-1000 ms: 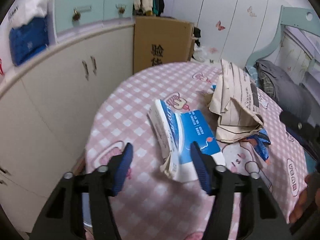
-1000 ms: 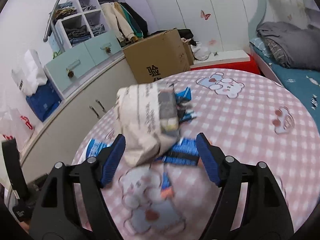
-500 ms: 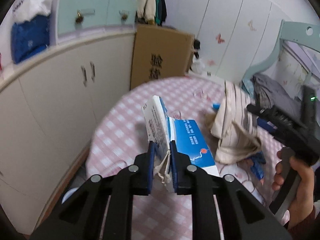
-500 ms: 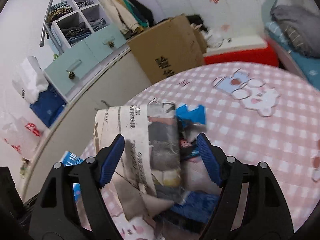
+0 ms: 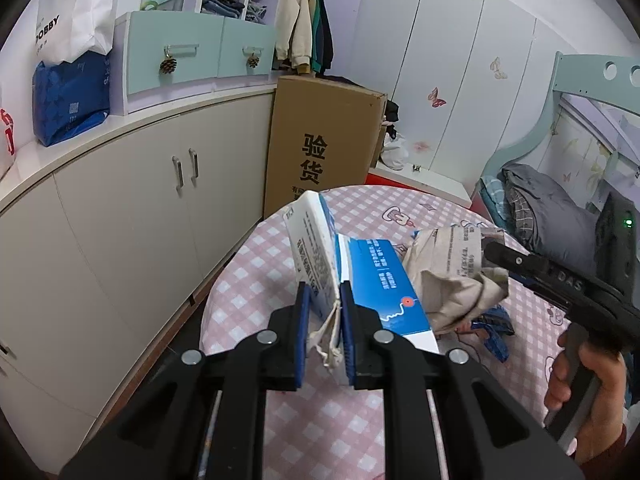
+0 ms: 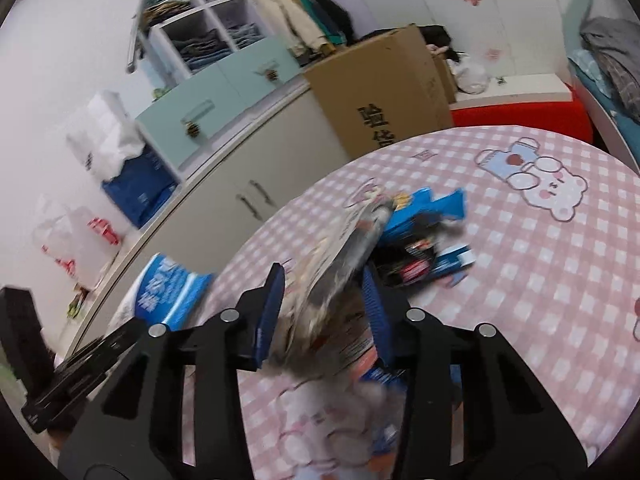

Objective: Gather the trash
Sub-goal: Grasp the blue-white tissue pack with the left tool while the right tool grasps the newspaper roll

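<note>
- Two claws work over the round table (image 5: 256, 280), which wears a pink checked cloth.
- Left claw (image 5: 325, 332): jaws nearly together, clamped on the torn end of a blue-and-white carton (image 5: 352, 280). The carton sticks up and away from the pads, its far part above the table's near-left edge.
- Right claw (image 6: 324, 312): jaws closing, about half apart, with a crumpled newspaper (image 6: 340, 264) between them. The blue pads (image 6: 272, 312) sit at the paper's sides; the view is blurred, so I cannot tell whether they press it yet.
- From the left wrist view, the newspaper (image 5: 452, 276) bulges just right of the carton, above the table, with the right claw's black fingers reaching into it from the right; a hand (image 5: 588, 396) grips that claw's handle.
- Blue wrappers (image 6: 424, 220) lie on the table just beyond the newspaper, touching it.
- Beyond the table's far edge stands a brown cardboard box (image 5: 320, 140), against the cream cabinets (image 5: 132, 216).
</note>
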The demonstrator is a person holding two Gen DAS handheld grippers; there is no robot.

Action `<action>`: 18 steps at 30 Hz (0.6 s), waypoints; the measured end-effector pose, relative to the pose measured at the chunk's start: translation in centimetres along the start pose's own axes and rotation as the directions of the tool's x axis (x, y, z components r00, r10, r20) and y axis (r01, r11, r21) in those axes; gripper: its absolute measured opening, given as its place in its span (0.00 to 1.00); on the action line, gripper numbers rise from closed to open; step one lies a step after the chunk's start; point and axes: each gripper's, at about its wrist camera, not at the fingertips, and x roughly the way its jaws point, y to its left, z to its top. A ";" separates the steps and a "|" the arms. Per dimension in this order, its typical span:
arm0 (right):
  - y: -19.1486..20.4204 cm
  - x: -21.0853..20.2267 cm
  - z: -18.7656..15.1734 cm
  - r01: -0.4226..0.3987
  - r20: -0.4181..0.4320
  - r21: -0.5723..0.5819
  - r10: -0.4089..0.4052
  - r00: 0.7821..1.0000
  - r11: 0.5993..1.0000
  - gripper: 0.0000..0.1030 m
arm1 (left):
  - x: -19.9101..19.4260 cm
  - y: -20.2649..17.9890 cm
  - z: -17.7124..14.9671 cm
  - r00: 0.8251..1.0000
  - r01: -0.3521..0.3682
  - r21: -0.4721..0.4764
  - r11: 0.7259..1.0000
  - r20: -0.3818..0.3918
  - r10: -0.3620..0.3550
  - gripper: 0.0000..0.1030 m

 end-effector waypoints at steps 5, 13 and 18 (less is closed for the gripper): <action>1.9 0.8 -1.3 0.009 -0.052 -0.009 -0.009 0.999 1.000 0.35 | -1.0 0.4 -0.1 1.000 0.003 -0.014 1.000 0.008 -0.003 0.14; 5.0 1.4 -2.2 0.063 -0.042 -0.027 -0.065 0.997 0.998 0.17 | -3.3 2.0 -0.5 0.999 -0.019 -0.028 0.999 0.027 0.020 0.14; 7.3 0.6 -3.0 0.072 0.007 -0.043 -0.071 0.997 0.997 0.13 | -4.8 4.2 -0.8 0.999 -0.032 -0.059 0.998 0.042 0.035 0.14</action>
